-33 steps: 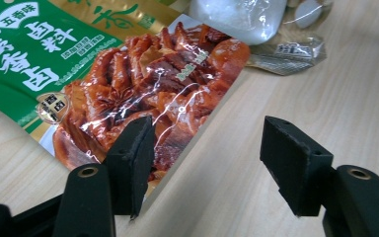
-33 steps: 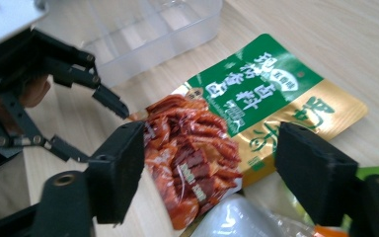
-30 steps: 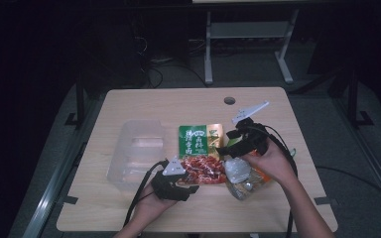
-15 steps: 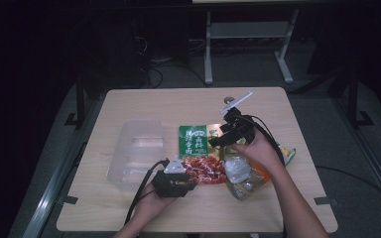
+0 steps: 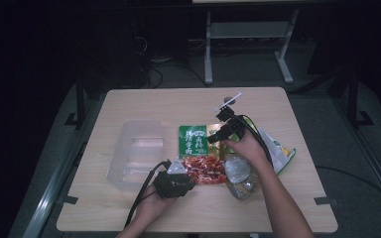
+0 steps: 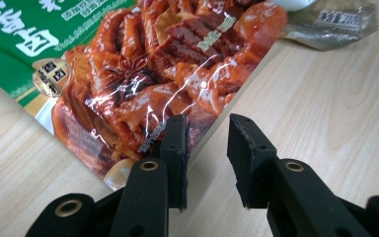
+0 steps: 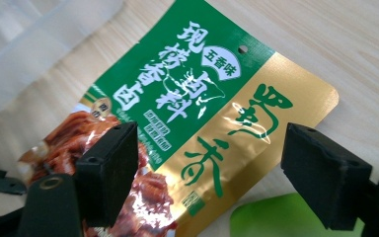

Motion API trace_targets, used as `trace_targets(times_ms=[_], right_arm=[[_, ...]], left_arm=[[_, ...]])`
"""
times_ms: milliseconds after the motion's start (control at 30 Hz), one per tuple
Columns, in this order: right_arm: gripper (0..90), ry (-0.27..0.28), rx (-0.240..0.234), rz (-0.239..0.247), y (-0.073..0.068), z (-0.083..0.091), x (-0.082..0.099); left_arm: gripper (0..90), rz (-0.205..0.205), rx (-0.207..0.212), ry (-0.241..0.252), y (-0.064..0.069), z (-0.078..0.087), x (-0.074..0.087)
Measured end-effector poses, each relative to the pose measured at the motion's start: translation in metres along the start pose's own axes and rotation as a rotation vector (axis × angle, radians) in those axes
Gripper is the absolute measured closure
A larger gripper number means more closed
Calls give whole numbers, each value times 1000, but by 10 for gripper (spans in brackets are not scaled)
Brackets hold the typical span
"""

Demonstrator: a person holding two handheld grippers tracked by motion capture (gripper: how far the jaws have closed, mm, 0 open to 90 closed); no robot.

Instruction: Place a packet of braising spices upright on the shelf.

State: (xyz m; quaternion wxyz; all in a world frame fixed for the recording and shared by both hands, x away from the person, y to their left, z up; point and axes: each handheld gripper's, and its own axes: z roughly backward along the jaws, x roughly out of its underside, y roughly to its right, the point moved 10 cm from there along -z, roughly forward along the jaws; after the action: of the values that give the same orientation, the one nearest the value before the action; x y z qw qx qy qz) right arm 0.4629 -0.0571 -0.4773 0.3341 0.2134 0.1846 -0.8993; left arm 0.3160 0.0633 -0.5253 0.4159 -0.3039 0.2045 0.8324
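Glossy foil pouch (image 6: 143, 69) (crinkled, rectangular) lies on pale woodgrain table (image 6: 325, 98).

Wooden table (image 5: 144, 101) with snack packets

Green-and-red pouch (image 5: 198, 153) lies mid-table; clear tub (image 5: 136, 153) left of it, silvery packet (image 5: 238, 173) and green bag (image 5: 280, 151) right.

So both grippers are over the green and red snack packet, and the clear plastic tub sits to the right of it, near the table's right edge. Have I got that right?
Not quite. The clear plastic tub lies to the left of the green and red snack packet, as the high view shows. The rest holds: the left gripper and the right gripper are both over that packet.
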Motion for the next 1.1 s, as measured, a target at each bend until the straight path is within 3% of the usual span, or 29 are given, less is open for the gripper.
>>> trace_targets(times_ms=[133, 200, 367, 433, 867, 967, 1000, 1100], right_arm=[[220, -37, 23, -33, 9, -10, 3], [215, -59, 17, -79, 14, -15, 7], [231, -86, 23, -99, 18, -20, 9], [262, -104, 24, -144, 21, -23, 11], [319, -203, 31, -207, 27, -42, 22], [424, -239, 9, -204, 24, -46, 27], [517, -237, 15, -218, 24, -46, 26], [655, -240, 19, -199, 23, -44, 26]], left_arm=[[690, -17, -1, -8, 0, 0, 1], [698, -15, -4, -5, 0, 0, 0], [698, -4, -8, -15, -1, -3, 2], [696, -4, -17, -18, -1, -5, 2], [695, 0, -22, -29, -1, -7, 5], [688, 2, -17, -30, -1, -8, 5], [688, -4, -16, -31, -1, -8, 6], [689, -8, -17, -29, -1, -8, 6]])
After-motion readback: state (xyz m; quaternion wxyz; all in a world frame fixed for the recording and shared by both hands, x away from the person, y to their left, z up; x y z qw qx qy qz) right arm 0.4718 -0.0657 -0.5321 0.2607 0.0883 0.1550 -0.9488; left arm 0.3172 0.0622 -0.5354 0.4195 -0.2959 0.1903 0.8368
